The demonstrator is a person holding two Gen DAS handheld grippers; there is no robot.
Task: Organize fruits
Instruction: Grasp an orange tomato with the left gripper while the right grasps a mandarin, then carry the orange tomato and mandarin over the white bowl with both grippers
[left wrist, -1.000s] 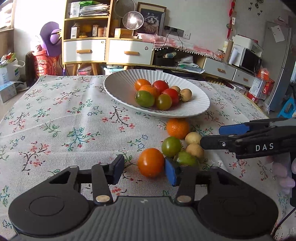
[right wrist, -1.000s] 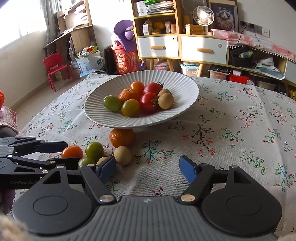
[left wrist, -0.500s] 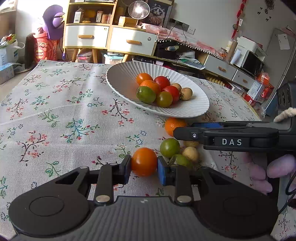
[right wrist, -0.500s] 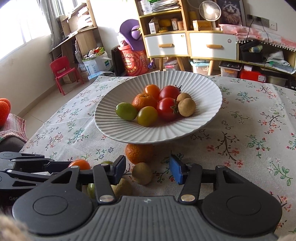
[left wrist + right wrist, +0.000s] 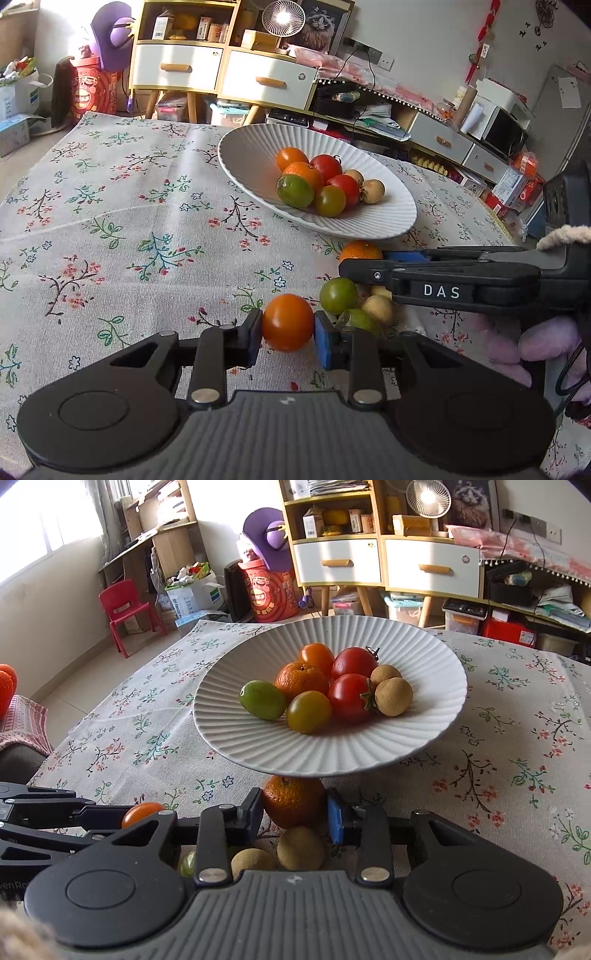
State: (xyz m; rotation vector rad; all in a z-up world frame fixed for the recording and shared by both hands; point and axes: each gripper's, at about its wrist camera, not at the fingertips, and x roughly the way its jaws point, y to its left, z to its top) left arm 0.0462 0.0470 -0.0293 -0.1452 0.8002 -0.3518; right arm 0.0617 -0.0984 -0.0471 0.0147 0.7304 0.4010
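Both grippers have just closed onto fruit beside the plate.

Left gripper point(image 5: 288, 330): a second ago wide open around the orange tomato point(image 5: 287, 322), now both pads touch it, so it is clamped on it; tomato looks barely off or still on the tablecloth point(image 5: 110, 206), cannot tell which. Right gripper point(image 5: 294, 814): was open and further back, now pushed in and closed against the mandarin point(image 5: 293, 801), which sits just under the near rim of the white plate point(image 5: 424, 734); pads touch both sides, so gripping it. Left loose on the cloth between the two tools: green tomato point(image 5: 338, 294), a green fruit point(image 5: 360, 320) and two longans point(image 5: 301, 847). Plate already holds eight fruits mid-table. Judgement: both grasps done, next is lift and carry to the plate; the mandarin must clear the overhanging rim first.
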